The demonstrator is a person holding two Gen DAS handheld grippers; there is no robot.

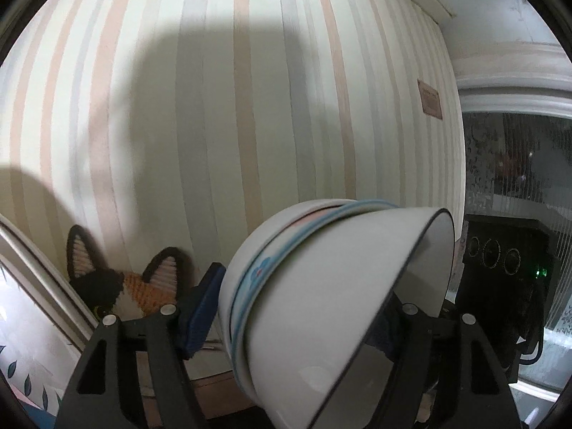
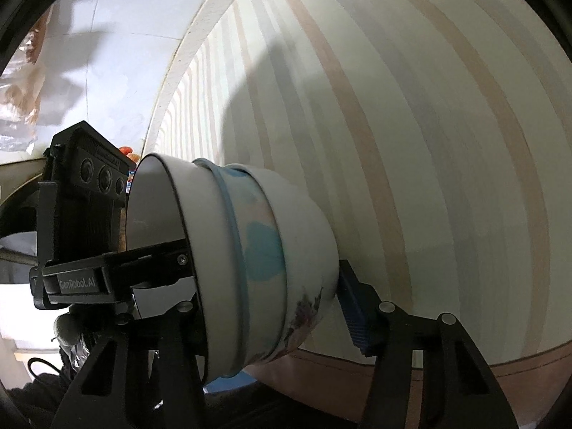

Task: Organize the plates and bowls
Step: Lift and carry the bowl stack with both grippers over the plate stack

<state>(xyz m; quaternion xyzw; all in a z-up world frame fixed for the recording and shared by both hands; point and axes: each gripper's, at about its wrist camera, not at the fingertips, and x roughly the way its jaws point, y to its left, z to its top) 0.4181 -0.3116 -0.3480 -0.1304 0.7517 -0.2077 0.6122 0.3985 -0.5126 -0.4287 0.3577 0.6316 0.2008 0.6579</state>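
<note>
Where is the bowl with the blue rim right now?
The blue-rimmed bowl sits nested in the middle of the tilted bowl stack, between two white bowls, lifted in front of the striped wall.

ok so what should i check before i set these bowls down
1. Left gripper hold on the stack of bowls: ok. One finger is inside the grey bowl and the blue pad appears to press the outside.
2. Right gripper hold: cannot tell. Its visible pad meets the floral bowl near the base; the other finger is hidden.
3. Bowls nested: ok, three sit inside one another.
4. Stack level: not ok. It is tipped on its side.
5. Landing spot: cannot tell. Both views mostly show the striped wall.
</note>
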